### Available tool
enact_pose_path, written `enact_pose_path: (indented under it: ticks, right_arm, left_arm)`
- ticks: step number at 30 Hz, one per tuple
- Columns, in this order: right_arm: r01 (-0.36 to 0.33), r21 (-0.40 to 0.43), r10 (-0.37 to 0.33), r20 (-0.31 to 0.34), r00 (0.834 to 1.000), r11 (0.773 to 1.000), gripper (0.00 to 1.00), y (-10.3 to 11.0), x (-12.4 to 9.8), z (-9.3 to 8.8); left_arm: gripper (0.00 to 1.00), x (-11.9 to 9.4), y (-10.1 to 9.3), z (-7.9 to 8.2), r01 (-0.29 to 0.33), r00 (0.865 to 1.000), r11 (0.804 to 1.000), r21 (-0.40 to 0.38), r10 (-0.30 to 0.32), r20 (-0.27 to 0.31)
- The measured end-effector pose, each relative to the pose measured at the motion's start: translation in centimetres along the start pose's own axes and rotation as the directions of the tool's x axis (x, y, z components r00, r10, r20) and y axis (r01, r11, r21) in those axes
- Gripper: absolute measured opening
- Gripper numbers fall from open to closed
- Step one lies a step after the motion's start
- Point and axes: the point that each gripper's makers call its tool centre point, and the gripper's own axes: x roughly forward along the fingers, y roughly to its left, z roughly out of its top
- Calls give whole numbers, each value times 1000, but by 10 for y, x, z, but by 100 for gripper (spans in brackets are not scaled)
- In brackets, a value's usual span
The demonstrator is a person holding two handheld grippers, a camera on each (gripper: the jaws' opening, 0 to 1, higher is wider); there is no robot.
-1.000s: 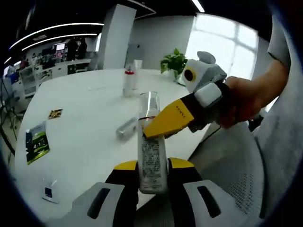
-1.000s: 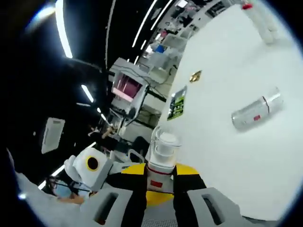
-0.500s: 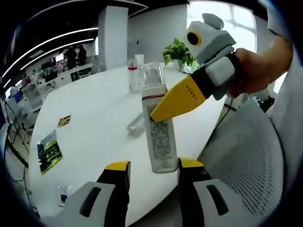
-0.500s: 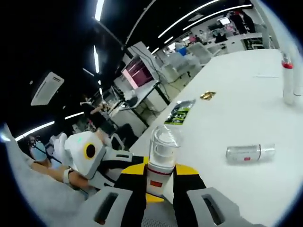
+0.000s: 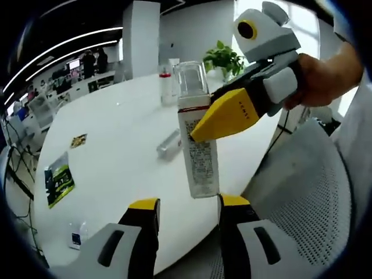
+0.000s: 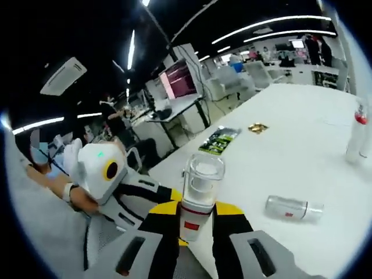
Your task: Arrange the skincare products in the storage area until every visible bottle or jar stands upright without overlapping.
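Gripping the clear-capped toner bottle [image 5: 197,145] near its neck, the right gripper [image 5: 218,119] holds it upright at frame centre, likely for standing it on the white counter [image 5: 116,157], above the left gripper [image 5: 186,212], whose jaws are apart, while another bottle [image 6: 286,207] lies toppled at lower right.

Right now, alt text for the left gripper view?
The right tool holds a clear-capped bottle upright in the air above the open left tool. Beyond, on the white table, one bottle lies flat and another stands.
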Motion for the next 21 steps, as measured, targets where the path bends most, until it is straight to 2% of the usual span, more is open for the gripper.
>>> enact_pose_path:
  ticks: [4,8,13,17,20,21]
  right_arm:
    - [30,-51,-28,47,999,998,15,-11,-1,11]
    - [71,-83,-67,57,996,994,15,-25,-5,15]
    - [134,-130,-125,75,989,982,15,-50,-14,21]
    - [197,-126,-181,123,976,972,15,-75,-25,35]
    - [228,-117,-213,133,968,967,15,-89,-30,40]
    - [255,-130,-237,137,962,958,15,-98,-33,41]
  left_arm:
    - [34,3,6,-9,-28,999,1000,6,28,-43]
    - [27,2,15,-15,-64,995,998,7,64,-78]
    - [24,3,14,-18,-67,993,997,24,69,-97]
    - [20,2,17,-21,-76,990,997,32,79,-115]
    - [20,2,18,-21,-80,990,996,39,84,-114]
    - [20,2,18,-21,-78,990,996,38,82,-114]
